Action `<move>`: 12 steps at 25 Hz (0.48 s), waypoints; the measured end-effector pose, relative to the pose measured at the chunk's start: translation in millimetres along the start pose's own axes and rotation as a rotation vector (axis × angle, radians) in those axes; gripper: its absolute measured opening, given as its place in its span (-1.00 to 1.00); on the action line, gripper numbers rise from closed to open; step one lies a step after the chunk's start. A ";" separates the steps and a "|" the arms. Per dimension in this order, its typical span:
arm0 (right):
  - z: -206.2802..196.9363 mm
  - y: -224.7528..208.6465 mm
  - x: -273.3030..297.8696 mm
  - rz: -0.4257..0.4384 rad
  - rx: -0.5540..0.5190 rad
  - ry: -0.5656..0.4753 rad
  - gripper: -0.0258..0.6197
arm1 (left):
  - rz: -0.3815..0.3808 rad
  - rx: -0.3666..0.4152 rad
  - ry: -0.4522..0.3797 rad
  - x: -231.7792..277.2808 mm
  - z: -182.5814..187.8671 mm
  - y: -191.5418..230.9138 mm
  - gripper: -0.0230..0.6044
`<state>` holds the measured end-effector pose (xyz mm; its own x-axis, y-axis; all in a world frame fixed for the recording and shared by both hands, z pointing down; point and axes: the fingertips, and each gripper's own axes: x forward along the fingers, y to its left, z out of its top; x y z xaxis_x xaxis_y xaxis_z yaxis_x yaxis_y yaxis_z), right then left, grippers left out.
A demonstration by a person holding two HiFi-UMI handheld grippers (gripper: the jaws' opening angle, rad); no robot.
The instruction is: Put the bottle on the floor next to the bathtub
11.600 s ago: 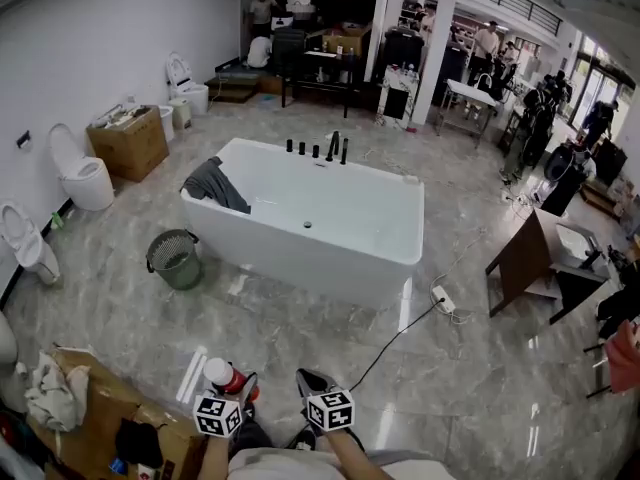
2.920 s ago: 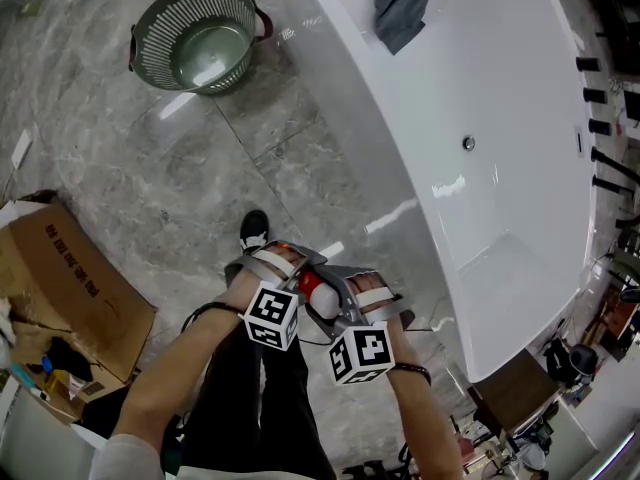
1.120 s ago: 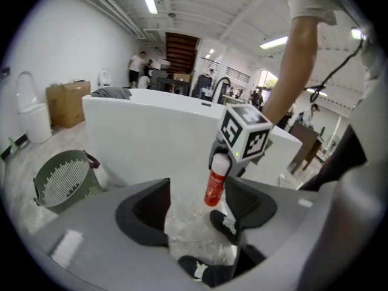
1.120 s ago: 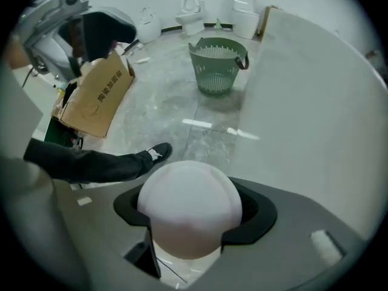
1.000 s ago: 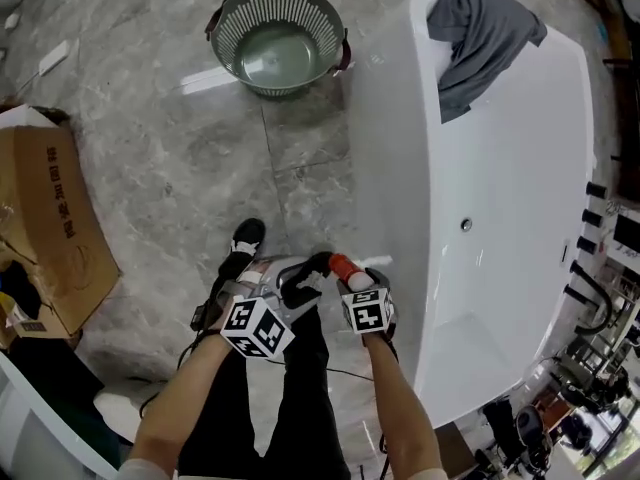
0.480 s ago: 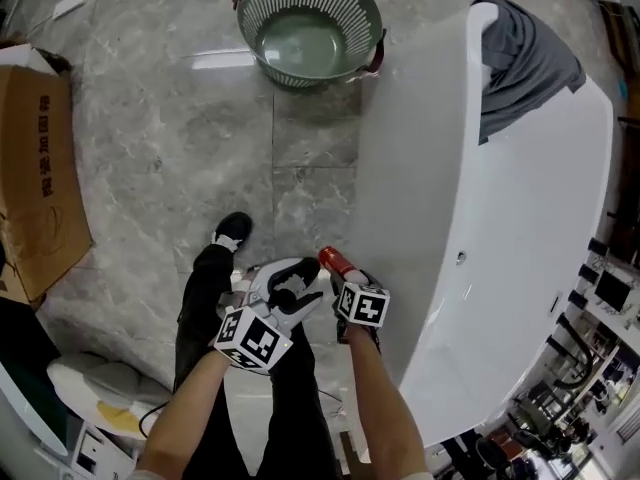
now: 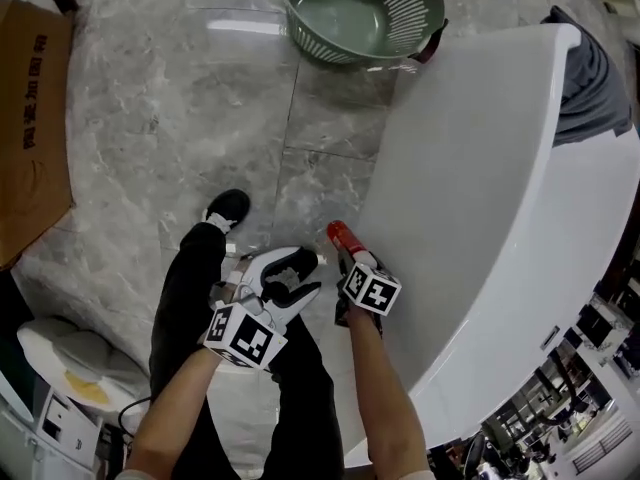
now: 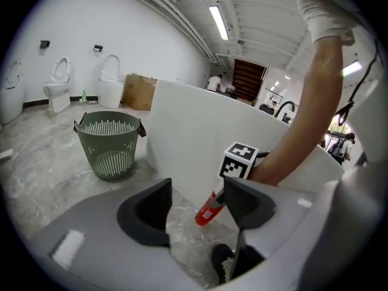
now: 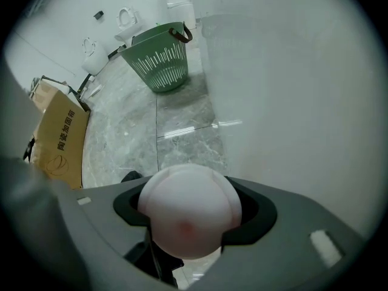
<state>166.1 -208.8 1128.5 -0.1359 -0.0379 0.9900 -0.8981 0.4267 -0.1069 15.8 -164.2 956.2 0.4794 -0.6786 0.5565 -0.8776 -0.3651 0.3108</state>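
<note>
The bottle (image 7: 341, 236) is red with a rounded white end. My right gripper (image 7: 348, 256) is shut on it close to the bathtub's (image 7: 470, 168) white outer wall, red body pointing down at the floor. In the right gripper view the white end of the bottle (image 9: 188, 206) fills the gap in the right gripper (image 9: 188, 214). I cannot tell whether the bottle touches the floor. My left gripper (image 7: 300, 279) stands open and empty just to the left. The left gripper view looks past the left gripper (image 8: 197, 205) at the bottle (image 8: 209, 210) and the tub wall (image 8: 194, 126).
A green slatted basket (image 7: 362, 10) stands on the grey marble floor by the tub's corner. A cardboard box (image 7: 30, 118) lies at the left. The person's black shoe (image 7: 228, 207) is on the floor beside the grippers. Grey cloth (image 7: 590, 78) hangs over the tub rim.
The bottle, first in the left gripper, then between both, is now in the right gripper alone. In the last second the right gripper and bottle have stayed beside the tub wall.
</note>
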 end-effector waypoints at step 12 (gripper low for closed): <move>41.2 -3.6 80.3 -0.049 -0.070 -0.014 -0.02 | 0.055 0.039 -0.048 -12.7 15.9 53.6 0.10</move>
<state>141.2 -250.5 1204.6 -0.0986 -0.0726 0.9925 -0.8726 0.4858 -0.0511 -37.5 -185.3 953.6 0.4301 -0.7278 0.5342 -0.9028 -0.3502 0.2498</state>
